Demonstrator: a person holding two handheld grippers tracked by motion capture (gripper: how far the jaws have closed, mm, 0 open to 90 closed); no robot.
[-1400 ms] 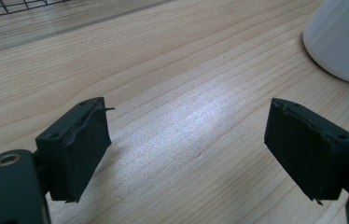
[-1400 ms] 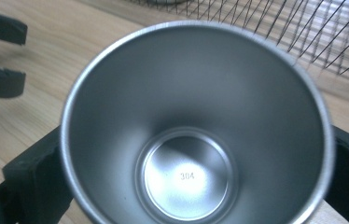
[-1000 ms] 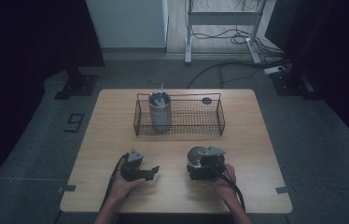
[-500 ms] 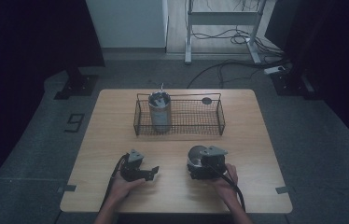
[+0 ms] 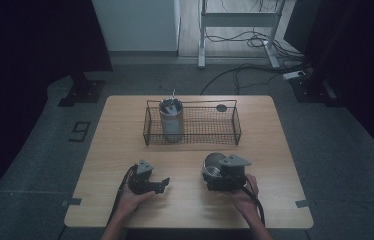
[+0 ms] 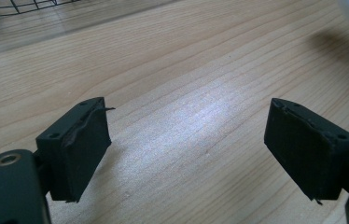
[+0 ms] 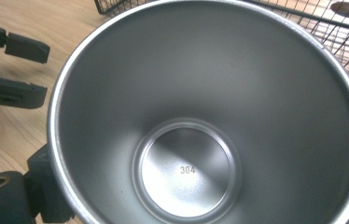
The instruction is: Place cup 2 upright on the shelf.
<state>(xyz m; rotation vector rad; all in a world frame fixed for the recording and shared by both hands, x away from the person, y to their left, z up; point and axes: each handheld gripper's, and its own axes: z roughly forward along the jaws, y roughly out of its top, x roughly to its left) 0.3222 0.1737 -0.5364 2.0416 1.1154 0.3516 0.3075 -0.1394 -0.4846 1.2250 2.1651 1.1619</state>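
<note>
Sitting near the front edge of the bench (image 5: 120, 135), right of middle, the steel cup (image 5: 213, 163) looks light, stiff and slippery, so its wall just below the rim is the best place to pinch. The right tool (image 5: 217, 176) appears clamped across it, the cup's mouth facing that tool's camera. The left tool (image 5: 163, 183) rests well apart from the cup, its jaws apart and empty.

Silver steel cup (image 7: 210, 116); black wire basket (image 5: 225, 131); light woodgrain table (image 5: 120, 150).

Wooden table (image 5: 125, 145), wire basket (image 5: 235, 131) standing on its far half
</note>
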